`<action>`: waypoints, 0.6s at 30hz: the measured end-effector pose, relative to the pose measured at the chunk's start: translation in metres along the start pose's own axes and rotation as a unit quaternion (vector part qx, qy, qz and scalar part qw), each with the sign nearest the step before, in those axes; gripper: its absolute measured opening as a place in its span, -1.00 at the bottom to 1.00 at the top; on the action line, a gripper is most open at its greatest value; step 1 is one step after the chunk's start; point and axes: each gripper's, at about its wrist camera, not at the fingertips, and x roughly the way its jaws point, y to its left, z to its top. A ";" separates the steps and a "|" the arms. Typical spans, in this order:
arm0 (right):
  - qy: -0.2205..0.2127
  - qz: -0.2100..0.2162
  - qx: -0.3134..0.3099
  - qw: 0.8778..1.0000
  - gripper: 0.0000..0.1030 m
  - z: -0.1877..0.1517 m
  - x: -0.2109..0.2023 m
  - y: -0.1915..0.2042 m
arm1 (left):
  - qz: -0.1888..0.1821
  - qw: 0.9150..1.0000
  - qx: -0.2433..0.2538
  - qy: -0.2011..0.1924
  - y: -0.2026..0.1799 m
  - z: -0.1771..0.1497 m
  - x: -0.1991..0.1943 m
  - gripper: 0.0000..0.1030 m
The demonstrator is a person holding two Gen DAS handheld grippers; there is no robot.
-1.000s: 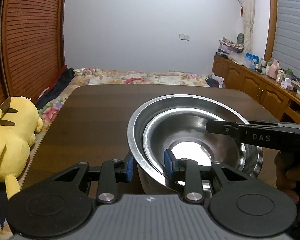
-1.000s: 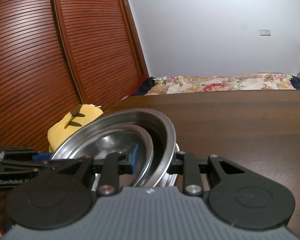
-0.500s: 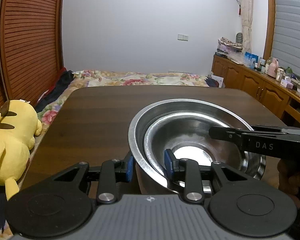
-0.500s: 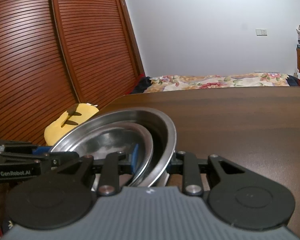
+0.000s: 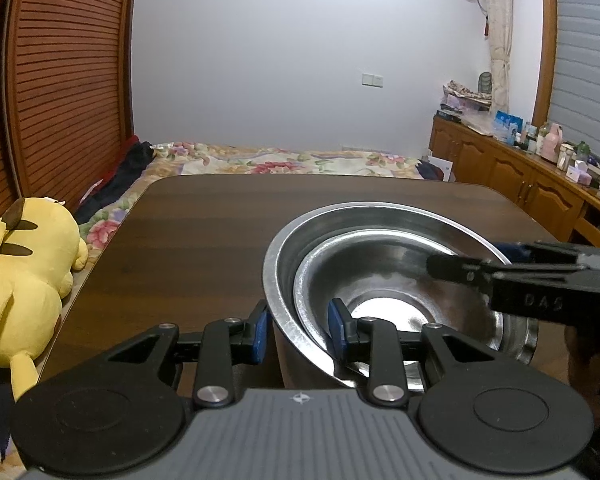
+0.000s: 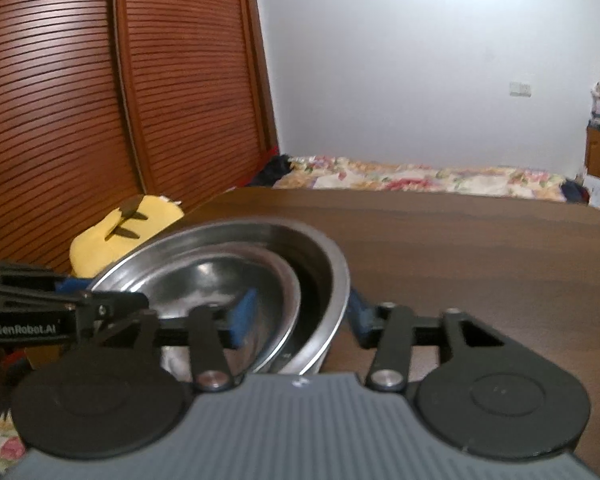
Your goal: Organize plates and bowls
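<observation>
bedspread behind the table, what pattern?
Floral: red and pink flowers on a cream-yellow ground. The bedspread shows best in the left wrist view.

Table [image 5: 204,232] bare beyond nested bowls [image 5: 380,264]; plush toy [image 5: 24,268] off left edge.

Two pieces of lettering can be read. In the left wrist view, the letters "DAS" stand in pale grey on the black side of the right gripper [image 5: 476,258], which reaches in from the right edge over the steel bowls; the print is a little blurred but legible. In the right wrist view, "GenRobot.AI" stands in white on the black side of the left gripper [image 6: 112,294], which enters from the left edge. A small pale emblem sits at the front edge of each camera's own grey housing, too small to read. The packages on the far sideboard [image 5: 512,168] carry print that cannot be made out.
</observation>
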 end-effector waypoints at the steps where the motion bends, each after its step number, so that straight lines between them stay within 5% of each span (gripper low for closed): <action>1: -0.003 0.000 0.001 1.000 0.06 0.001 -0.002 -0.001 | 0.000 1.000 0.000 0.000 0.000 0.000 0.000 -0.37; 10: -0.013 -0.002 0.009 1.000 0.06 0.005 -0.011 -0.007 | 0.018 1.000 -0.002 -0.010 0.001 0.001 -0.005 0.03; 18: -0.029 -0.010 0.007 1.000 0.16 0.009 -0.029 -0.008 | 0.040 0.998 0.012 -0.042 -0.002 0.007 -0.023 0.63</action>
